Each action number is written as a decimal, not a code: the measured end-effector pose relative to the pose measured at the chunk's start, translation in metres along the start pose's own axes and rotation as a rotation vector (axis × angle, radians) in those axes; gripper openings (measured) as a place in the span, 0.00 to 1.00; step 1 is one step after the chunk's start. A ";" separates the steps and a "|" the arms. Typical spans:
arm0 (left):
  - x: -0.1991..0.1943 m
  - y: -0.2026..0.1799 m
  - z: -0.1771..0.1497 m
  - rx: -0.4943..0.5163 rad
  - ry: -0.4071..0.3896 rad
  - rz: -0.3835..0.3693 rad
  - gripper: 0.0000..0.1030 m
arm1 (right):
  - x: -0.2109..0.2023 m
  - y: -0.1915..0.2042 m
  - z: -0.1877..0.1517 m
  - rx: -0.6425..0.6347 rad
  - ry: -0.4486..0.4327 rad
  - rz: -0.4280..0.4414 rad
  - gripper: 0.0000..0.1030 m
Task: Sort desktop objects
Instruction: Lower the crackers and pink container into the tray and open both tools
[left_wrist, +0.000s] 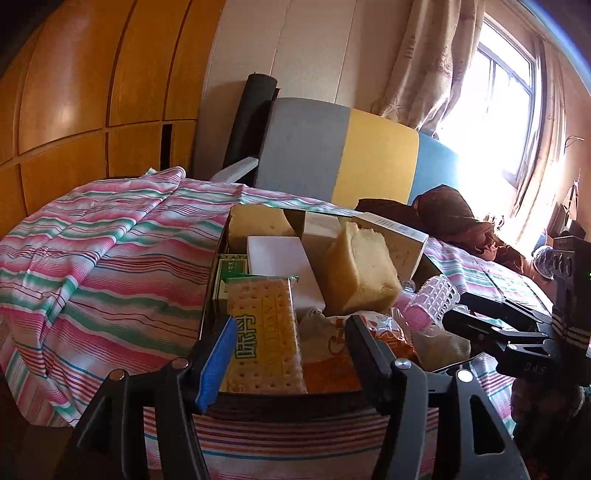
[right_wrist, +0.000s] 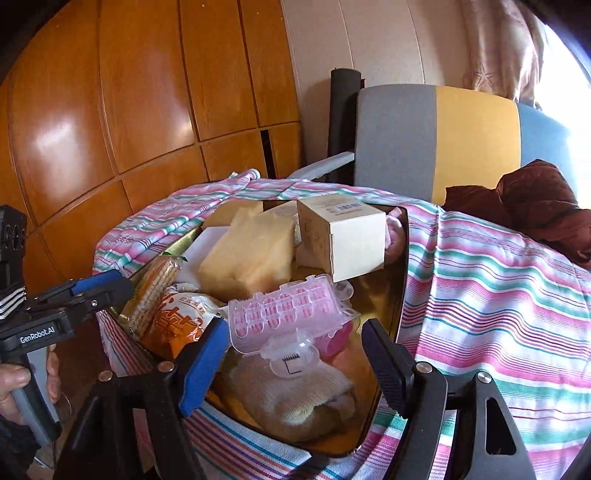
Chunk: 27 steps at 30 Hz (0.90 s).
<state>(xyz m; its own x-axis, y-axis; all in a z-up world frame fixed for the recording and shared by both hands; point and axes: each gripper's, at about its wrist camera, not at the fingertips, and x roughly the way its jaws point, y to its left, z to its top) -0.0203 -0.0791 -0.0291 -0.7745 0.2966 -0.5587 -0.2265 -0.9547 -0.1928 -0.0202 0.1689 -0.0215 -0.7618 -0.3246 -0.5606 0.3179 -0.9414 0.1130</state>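
- While both tongs, left (left_wrist: 291, 354) and right (right_wrist: 295, 354), hang apart and empty, the pink roller case (right_wrist: 291, 314) lies mid-tray (right_wrist: 400, 295).
- Light, slippery, probably brittle; pinch its long sides, 9 to 3 o'clock.

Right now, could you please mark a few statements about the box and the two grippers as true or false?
1. Both the left gripper and the right gripper are open and empty. True.
2. The pink hair roller lies on the striped cloth outside the box. False: it lies inside the box.
3. The cracker pack sits in front of the left gripper. True.
4. The yellow sponge is clamped in the right gripper's fingers. False: it rests in the box.
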 end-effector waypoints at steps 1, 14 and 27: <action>0.001 -0.002 -0.001 0.004 0.007 0.000 0.60 | -0.002 0.001 -0.001 -0.004 -0.001 -0.001 0.71; 0.018 -0.011 -0.002 -0.002 0.063 0.016 0.60 | 0.014 0.002 0.000 -0.017 0.038 -0.062 0.64; -0.004 -0.022 0.010 -0.015 0.037 0.153 0.60 | -0.005 0.014 -0.003 -0.006 -0.003 -0.141 0.69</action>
<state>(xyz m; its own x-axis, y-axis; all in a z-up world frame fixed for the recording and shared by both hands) -0.0184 -0.0598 -0.0147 -0.7771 0.1487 -0.6116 -0.0986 -0.9885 -0.1150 -0.0100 0.1575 -0.0195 -0.8005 -0.1896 -0.5685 0.2114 -0.9770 0.0283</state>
